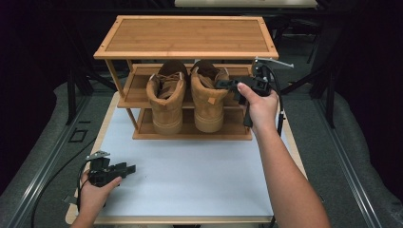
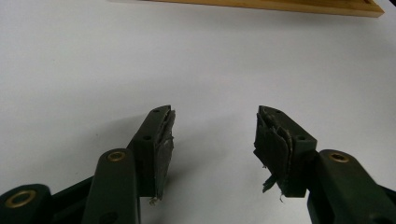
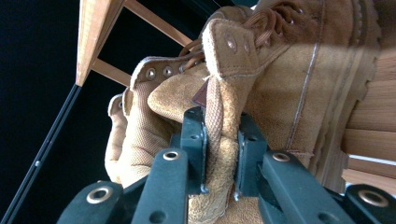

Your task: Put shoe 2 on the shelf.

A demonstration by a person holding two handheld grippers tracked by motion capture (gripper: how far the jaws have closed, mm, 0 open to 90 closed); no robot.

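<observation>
High view: a wooden rack (image 1: 185,35) stands at the far end of the white tabletop (image 1: 190,175) with two tan boots, the left boot (image 1: 166,97) and right boot (image 1: 207,95), side by side on its lower shelves, heels toward the person; the right tool (image 1: 227,84) meets the right boot's heel, while the left tool (image 1: 124,168) rests on the tabletop near its front left corner. Left gripper view: the left tool (image 2: 212,140) has its jaws wide apart over bare tabletop (image 2: 140,60), frayed pads (image 2: 164,140) showing. Right gripper view: the right tool (image 3: 222,154) is clamped on the right boot's (image 3: 289,88) heel pull-strap (image 3: 218,121).
</observation>
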